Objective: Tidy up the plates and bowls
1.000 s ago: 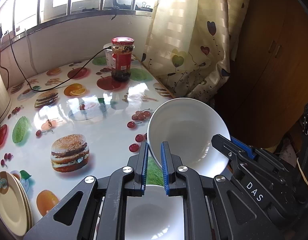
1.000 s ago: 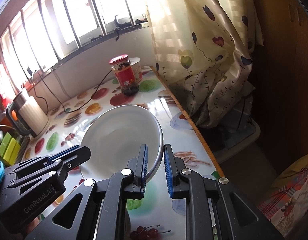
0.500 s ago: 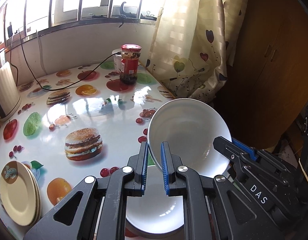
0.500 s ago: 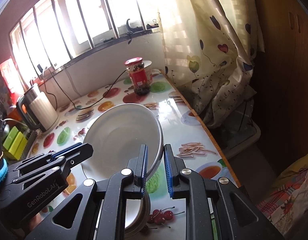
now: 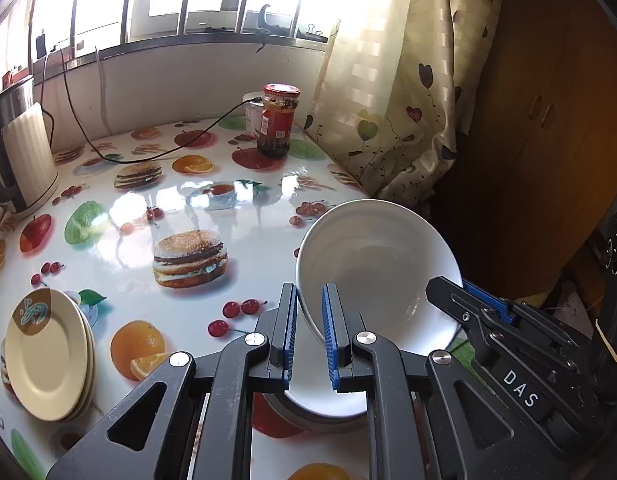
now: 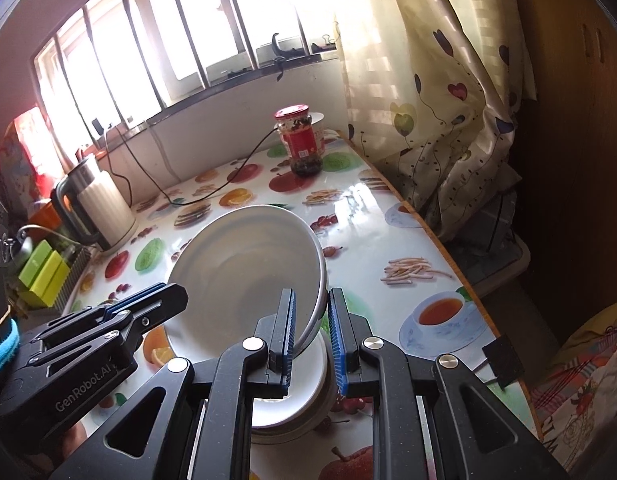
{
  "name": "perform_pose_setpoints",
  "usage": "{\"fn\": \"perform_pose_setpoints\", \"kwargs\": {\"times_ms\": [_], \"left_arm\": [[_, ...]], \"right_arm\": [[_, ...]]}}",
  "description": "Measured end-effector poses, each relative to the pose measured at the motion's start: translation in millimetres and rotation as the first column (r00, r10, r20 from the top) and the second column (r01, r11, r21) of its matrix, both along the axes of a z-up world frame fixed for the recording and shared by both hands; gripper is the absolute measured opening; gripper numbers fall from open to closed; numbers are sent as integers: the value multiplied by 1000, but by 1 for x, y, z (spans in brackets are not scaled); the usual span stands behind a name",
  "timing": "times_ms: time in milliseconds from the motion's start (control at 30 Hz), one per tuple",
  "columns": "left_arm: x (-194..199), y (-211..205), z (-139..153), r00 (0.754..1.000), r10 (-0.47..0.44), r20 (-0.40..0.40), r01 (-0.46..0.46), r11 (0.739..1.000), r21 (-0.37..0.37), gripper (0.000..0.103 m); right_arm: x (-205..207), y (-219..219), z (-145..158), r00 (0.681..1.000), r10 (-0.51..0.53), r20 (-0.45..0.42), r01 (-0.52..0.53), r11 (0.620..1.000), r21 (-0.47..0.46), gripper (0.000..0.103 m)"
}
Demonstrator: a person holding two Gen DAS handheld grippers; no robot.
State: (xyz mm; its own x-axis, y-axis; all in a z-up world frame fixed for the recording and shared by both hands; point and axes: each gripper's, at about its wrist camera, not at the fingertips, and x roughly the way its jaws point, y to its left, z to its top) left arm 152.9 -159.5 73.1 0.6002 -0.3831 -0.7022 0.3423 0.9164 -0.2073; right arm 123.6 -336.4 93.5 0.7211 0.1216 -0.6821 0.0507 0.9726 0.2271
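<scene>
A white bowl [image 5: 378,264] is held tilted in the air by both grippers. My left gripper [image 5: 309,300] is shut on its left rim. My right gripper [image 6: 311,308] is shut on its right rim; the bowl [image 6: 244,268] shows there too. Under it, a second white bowl [image 5: 328,404] rests on the table, also seen in the right wrist view [image 6: 292,392]. A stack of cream plates [image 5: 48,356] lies at the table's front left.
The table [image 5: 120,256] has a glossy fruit-and-burger cloth. A red-lidded jar [image 5: 278,124] stands at the back. A white kettle [image 6: 96,204] with a black cord stands at the left. A curtain [image 5: 392,92] hangs past the right edge.
Both grippers have risen and pulled back with the tilted bowl. More of the table, the plate stack and the lower bowl have come into view.
</scene>
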Motion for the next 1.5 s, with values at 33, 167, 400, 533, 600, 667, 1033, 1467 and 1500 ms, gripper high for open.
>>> {"fn": "perform_pose_setpoints", "kwargs": {"times_ms": [33,167,400,533,600,667,1033,1467,1500], "left_arm": [[-2,1,-1,1000,1,2,-1,1000,1,13],[-5,7,-6,1000,7,-18,-7,1000,1,13],[-9,10,-16,999,15,-42,-14,1000,9,13],[-11,11,-20,999,17,-50,-16,1000,14,13],[-9,11,-21,998,17,-56,-17,1000,16,13],[-9,11,-23,998,18,-60,-17,1000,21,13],[-7,12,-34,996,21,-92,-19,999,27,13],[-5,11,-38,994,23,-103,-20,999,30,13],[-4,11,-38,994,24,-104,-21,999,29,13]], "right_arm": [[-1,1,-1,1000,1,-3,-1,1000,-1,17],[-5,6,-8,1000,6,-17,-6,1000,7,17],[-10,10,-19,999,11,-43,-10,1000,17,17],[-10,11,-24,998,13,-55,-12,1000,22,17],[-10,11,-26,998,15,-59,-14,1000,22,17],[-10,12,-29,998,17,-66,-15,1000,23,17],[-7,14,-40,995,20,-101,-18,999,27,17],[-4,14,-47,992,21,-124,-18,1000,24,17],[-4,14,-47,992,21,-125,-19,1000,24,17]]}}
